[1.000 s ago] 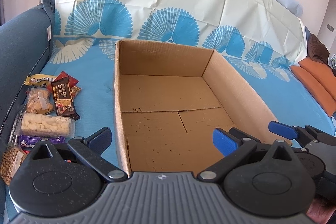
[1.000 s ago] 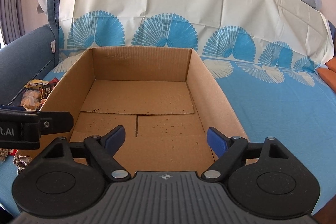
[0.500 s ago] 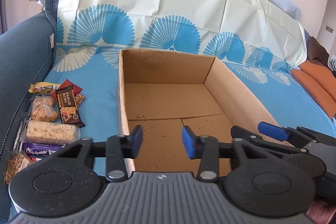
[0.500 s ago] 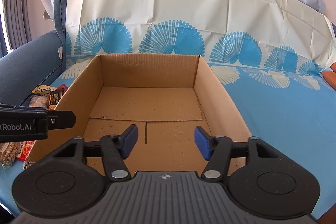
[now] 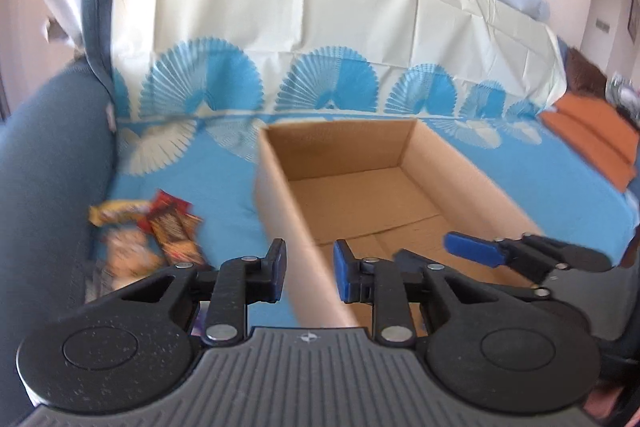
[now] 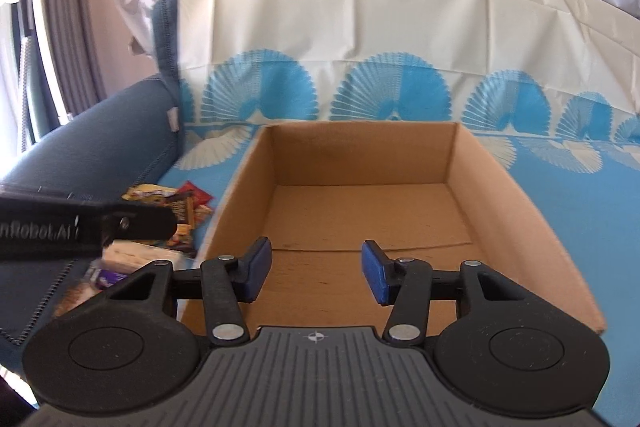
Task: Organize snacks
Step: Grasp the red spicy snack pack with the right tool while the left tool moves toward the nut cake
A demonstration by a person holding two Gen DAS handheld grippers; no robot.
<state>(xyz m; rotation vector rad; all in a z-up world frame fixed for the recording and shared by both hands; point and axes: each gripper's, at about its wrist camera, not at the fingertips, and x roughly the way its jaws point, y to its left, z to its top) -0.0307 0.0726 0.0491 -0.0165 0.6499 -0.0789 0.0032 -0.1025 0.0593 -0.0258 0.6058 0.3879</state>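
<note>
An open cardboard box (image 5: pixel 280 195) (image 6: pixel 360 155) with nothing in it lies on the blue patterned cover. Several wrapped snacks (image 5: pixel 160 235) (image 6: pixel 188 211) lie in a heap left of it, beside the sofa arm; this view is blurred. My left gripper (image 5: pixel 310 271) hovers near the box's left wall. Its jaws are closing, with a gap left and nothing gripped; the wall shows behind the gap. My right gripper (image 6: pixel 315 275) is open with a middling gap over the box's near end, and holds nothing. One of its blue fingers (image 5: pixel 472 251) shows in the left wrist view.
A dark blue sofa arm (image 5: pixel 48 167) (image 6: pixel 100 147) borders the snacks on the left. The cream and blue cover (image 5: pixel 280 27) drapes over the backrest. Orange cushions (image 5: pixel 592 131) lie at far right. Grey curtains (image 6: pixel 68 27) hang at left.
Both grippers' jaws have narrowed from wide apart. Both hands have drawn back and risen a little, so the box looks smaller and farther.
</note>
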